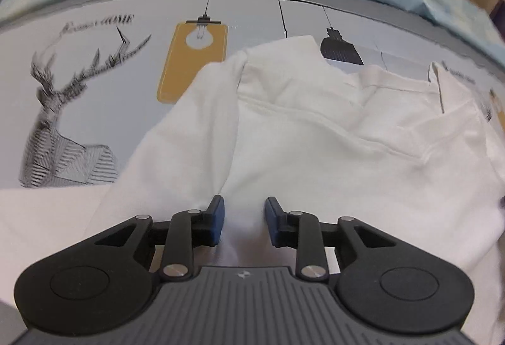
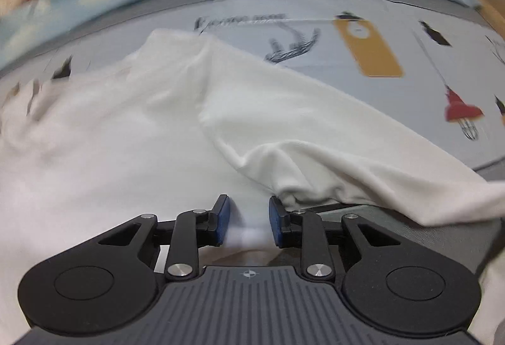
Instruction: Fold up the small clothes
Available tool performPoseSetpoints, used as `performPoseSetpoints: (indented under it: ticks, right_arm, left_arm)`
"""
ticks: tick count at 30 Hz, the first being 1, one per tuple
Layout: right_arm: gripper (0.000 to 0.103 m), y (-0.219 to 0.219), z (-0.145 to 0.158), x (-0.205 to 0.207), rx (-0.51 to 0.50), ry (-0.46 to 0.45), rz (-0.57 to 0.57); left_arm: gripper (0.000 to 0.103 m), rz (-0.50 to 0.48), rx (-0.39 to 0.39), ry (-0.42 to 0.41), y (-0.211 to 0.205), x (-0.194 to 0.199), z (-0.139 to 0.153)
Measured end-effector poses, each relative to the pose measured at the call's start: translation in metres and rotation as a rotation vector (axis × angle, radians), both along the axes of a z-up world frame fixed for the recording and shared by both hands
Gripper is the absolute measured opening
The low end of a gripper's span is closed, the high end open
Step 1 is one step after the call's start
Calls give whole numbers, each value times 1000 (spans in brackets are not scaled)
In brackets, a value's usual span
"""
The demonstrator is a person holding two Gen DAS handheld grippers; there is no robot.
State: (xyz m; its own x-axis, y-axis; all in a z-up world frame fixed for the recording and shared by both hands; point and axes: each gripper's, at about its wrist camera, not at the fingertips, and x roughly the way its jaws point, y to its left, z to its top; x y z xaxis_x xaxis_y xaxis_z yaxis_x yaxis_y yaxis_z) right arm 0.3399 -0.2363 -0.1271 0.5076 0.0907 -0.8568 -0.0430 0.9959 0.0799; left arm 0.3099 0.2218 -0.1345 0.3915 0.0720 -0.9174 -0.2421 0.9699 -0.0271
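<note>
Judging by the grey printed sheet with deer and lamp drawings, we are mid-fold: the white cotton garment fills centre and right of the left view. Left gripper and right gripper have fingers parted narrowly astride cloth; next, pinch and carry over. Hem, lower edges cut off; the right view is blurred.

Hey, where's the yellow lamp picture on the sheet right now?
In the left wrist view, the yellow lamp print sits upper left of centre on the grey sheet, between the deer drawing and the white shirt.
</note>
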Motion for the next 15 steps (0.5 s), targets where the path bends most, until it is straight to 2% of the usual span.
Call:
performPoseSetpoints:
  ticks: [2,4,6,8,11,12,15]
  right_arm:
    - [32,-12,18,-6,44,-47,-60]
    - [37,-31,36,-16,57,-122,-170]
    - [39,-59,48,-26,98,-165,-309]
    - [40,-99,53,-42,166,-180,-495]
    - [43,-159,48,-70,322,-189,-740]
    - [46,-175,44,-75,383,-198,-797]
    - [47,-221,21,-90,597,-208,-928]
  left_arm:
    - [34,-19,27,-47,-10,-1,16]
    - [34,-34,20,-74,-20,-1,28]
    - [34,-43,-2,-98,-32,-2,35]
    - [34,-61,-4,-105,-43,-3,40]
    - [34,-84,12,-101,-55,-2,41]
    - [34,-87,16,-99,-57,-1,40]
    - [34,-90,32,-89,-62,-3,38]
